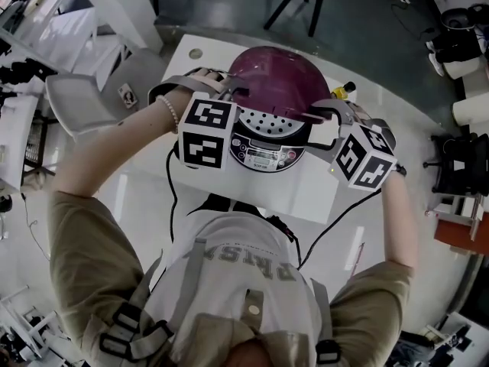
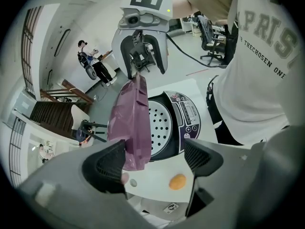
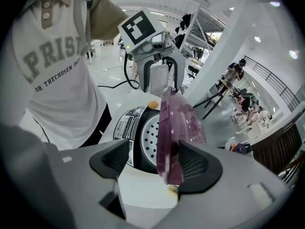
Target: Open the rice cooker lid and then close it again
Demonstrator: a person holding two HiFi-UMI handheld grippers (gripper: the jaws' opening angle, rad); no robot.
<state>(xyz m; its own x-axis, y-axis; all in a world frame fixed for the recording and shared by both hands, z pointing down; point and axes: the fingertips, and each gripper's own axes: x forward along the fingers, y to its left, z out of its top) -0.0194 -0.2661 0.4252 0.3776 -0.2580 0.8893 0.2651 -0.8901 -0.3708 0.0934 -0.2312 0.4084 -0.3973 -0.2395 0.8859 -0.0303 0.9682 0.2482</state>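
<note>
The rice cooker (image 1: pixel 263 153) stands on the white table, its purple lid (image 1: pixel 271 79) raised upright over a perforated inner plate (image 1: pixel 267 121). My left gripper (image 1: pixel 225 89) is at the lid's left edge and my right gripper (image 1: pixel 327 115) at its right edge. In the left gripper view the lid (image 2: pixel 128 123) lies against the left pad of the open left gripper (image 2: pixel 155 161), and the other jaw stands well away from it. The right gripper view shows the lid (image 3: pixel 174 128) beside the right pad of the wide-open right gripper (image 3: pixel 152 163).
The white table (image 1: pixel 306 193) carries a small orange item (image 2: pixel 177 181) behind the cooker. A white chair (image 1: pixel 84 102) stands at the table's left, black chair legs (image 1: pixel 298 6) beyond it. A person (image 2: pixel 97 63) stands far off in the room.
</note>
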